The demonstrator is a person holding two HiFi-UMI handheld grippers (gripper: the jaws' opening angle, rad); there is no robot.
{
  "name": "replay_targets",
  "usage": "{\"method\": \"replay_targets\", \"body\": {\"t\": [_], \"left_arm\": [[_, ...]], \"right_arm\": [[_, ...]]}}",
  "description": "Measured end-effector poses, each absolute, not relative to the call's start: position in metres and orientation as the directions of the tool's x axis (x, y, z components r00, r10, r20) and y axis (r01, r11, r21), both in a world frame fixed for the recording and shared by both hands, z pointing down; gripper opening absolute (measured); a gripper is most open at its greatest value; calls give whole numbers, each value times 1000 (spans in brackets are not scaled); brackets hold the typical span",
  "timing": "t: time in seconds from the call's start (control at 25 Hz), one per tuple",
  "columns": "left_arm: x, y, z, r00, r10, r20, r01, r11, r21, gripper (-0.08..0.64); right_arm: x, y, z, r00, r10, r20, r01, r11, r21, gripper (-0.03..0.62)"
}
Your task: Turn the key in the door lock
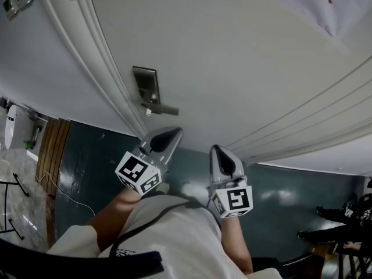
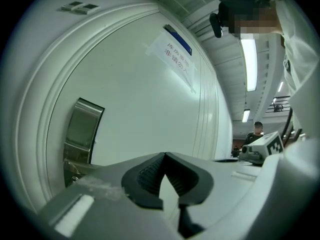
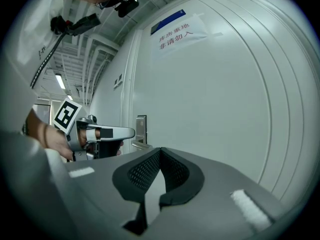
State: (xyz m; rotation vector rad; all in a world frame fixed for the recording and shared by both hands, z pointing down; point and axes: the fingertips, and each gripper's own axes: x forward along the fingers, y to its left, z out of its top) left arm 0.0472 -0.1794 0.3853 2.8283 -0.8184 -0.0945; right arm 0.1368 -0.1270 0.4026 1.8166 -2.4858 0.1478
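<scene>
On the white door (image 1: 232,68) sits a metal lock plate (image 1: 146,85) with a lever handle (image 1: 161,108). A small pale piece (image 1: 148,112) below the handle's root may be the key; I cannot tell. My left gripper (image 1: 174,131) points at the door just below the handle, apart from it, jaws shut and empty (image 2: 165,155). The plate (image 2: 83,128) shows at that view's left. My right gripper (image 1: 216,149) hovers further right, also shut on nothing (image 3: 160,150). The right gripper view shows the plate (image 3: 141,128) and the left gripper (image 3: 102,133) beside it.
A paper notice (image 3: 176,31) is stuck high on the door. The door frame's mouldings (image 1: 99,68) run left of the lock. Dark floor (image 1: 93,167) lies below, with a wooden strip (image 1: 49,150) at left. A seated person (image 1: 343,220) is at far right.
</scene>
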Motion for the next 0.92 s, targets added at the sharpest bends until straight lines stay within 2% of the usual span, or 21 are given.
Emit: {"method": "replay_targets", "body": {"t": [0.92], "left_arm": [[50,-180,382,867,-499,-16,-487,-852,191,6]], "right_arm": [[135,-127,402,-266,-958,109,-964,264,-31,8]]}}
